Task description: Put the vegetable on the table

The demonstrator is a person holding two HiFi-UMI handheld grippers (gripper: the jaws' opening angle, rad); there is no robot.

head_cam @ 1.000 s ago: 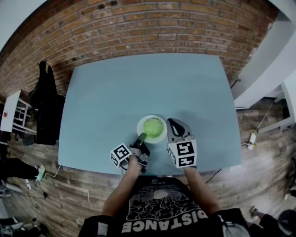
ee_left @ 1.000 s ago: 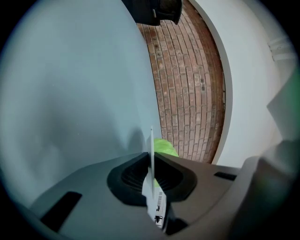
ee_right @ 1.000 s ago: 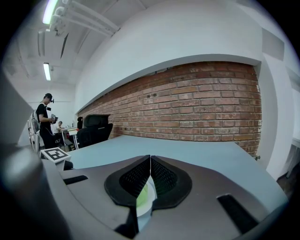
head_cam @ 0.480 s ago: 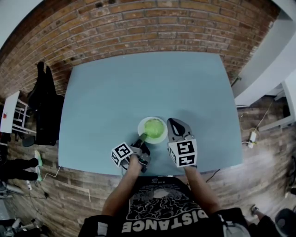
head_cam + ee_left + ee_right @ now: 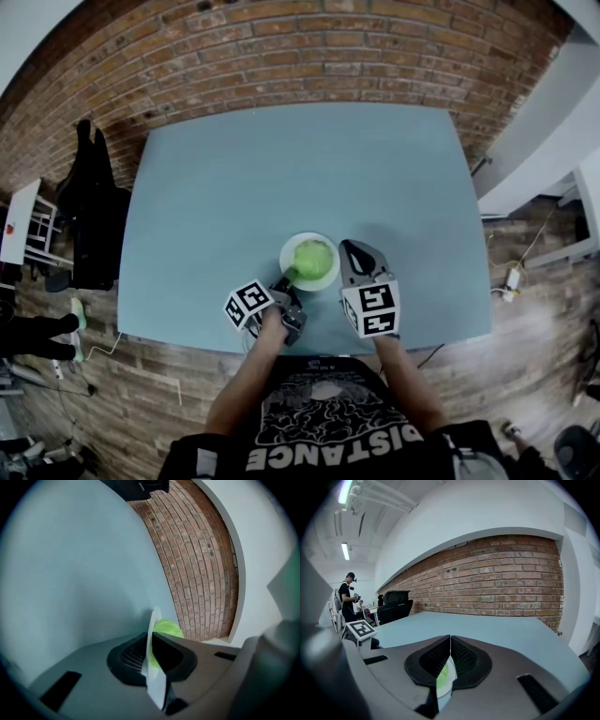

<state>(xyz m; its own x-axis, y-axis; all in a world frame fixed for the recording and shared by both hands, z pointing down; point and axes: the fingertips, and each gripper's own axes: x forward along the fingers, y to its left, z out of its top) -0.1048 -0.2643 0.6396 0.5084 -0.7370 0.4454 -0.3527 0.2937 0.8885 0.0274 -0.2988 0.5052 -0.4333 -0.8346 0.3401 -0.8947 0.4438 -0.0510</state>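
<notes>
A white plate point(image 5: 320, 238) with a green leafy vegetable point(image 5: 312, 256) on it is near the front edge of the blue-grey table point(image 5: 281, 159). My left gripper point(image 5: 286, 277) is shut on the plate's near-left rim. In the left gripper view the plate point(image 5: 151, 632) stands edge-on between the left gripper's point(image 5: 151, 654) jaws, with the vegetable point(image 5: 167, 627) beyond. My right gripper point(image 5: 344, 251) is at the plate's right rim. In the right gripper view the right gripper's point(image 5: 450, 648) jaws are shut on the plate point(image 5: 446, 695), and some of the vegetable point(image 5: 442, 674) shows below the pads.
A black office chair point(image 5: 94, 216) stands off the table's left edge, and a small white table point(image 5: 19, 225) is farther left. A brick wall point(image 5: 309, 56) runs behind the table. A person point(image 5: 347, 597) stands far off by a chair point(image 5: 396, 606).
The left gripper's marker cube has shifted slightly up and toward the plate. The plate, vegetable and right gripper have barely moved.
</notes>
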